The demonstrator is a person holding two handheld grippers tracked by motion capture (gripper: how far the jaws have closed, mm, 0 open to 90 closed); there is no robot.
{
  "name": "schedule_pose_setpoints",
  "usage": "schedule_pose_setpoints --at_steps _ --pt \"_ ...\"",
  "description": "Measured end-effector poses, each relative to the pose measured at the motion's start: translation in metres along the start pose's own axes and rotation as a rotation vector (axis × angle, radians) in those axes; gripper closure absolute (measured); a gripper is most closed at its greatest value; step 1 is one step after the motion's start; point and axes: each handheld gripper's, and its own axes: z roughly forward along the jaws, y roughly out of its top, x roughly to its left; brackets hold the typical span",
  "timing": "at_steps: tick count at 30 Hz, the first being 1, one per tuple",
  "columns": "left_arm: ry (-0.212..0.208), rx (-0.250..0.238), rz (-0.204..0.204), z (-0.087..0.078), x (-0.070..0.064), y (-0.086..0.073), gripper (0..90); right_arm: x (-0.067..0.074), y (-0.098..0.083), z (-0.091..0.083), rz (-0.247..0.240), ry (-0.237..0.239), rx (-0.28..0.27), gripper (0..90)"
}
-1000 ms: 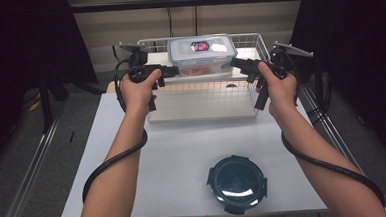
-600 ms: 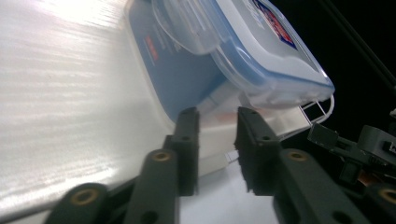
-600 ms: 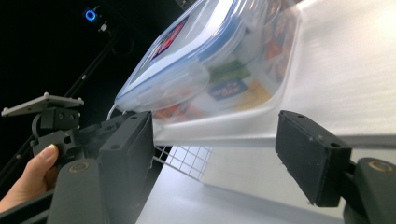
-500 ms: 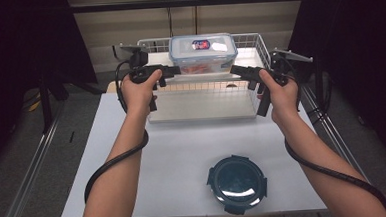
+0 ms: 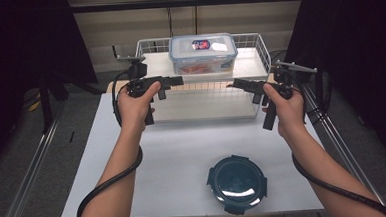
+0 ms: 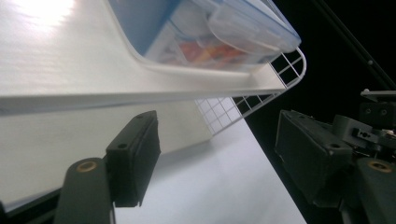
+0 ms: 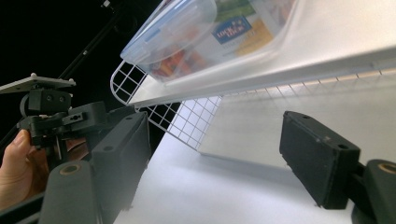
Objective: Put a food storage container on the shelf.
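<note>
A clear plastic box with a blue-rimmed lid and coloured contents rests on the white raised shelf inside a wire basket. My left gripper hangs just in front of the shelf's left part, and its jaws have just been opening with nothing between them. My right gripper is in front of the shelf's right part, jaws also opening wider and empty. The left gripper view has the box above the open left gripper. The right gripper view shows the box above the open right gripper.
A dark teal round lidded container sits near the front edge of the white table. The shelf's underside leaves a gap over the table. Dark floor and metal rails flank the table on both sides.
Both grippers have let go of the clear box and drawn back toward the person, slightly lower. The left jaws went from shut to apart. The box stays on the shelf.
</note>
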Motion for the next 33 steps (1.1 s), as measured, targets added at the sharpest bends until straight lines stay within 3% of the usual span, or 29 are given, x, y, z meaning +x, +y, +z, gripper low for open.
schedule_pose_setpoints --at_steps 6,13,22,33 --pt "-0.015 0.032 0.02 0.002 -0.003 -0.01 24.9 -0.005 -0.01 -0.01 0.006 -0.001 0.008 23.4" --pt "-0.024 0.025 0.011 0.004 0.001 -0.024 20.2 -0.015 -0.024 -0.015 0.013 -0.002 0.023 23.3" --pt "-0.047 0.031 -0.022 0.006 0.01 -0.039 17.9 -0.028 -0.038 -0.021 0.028 -0.008 0.03 23.2" --pt "-0.06 0.071 -0.055 0.013 0.025 -0.065 16.7 -0.033 -0.055 -0.022 0.002 -0.002 0.068 23.8"
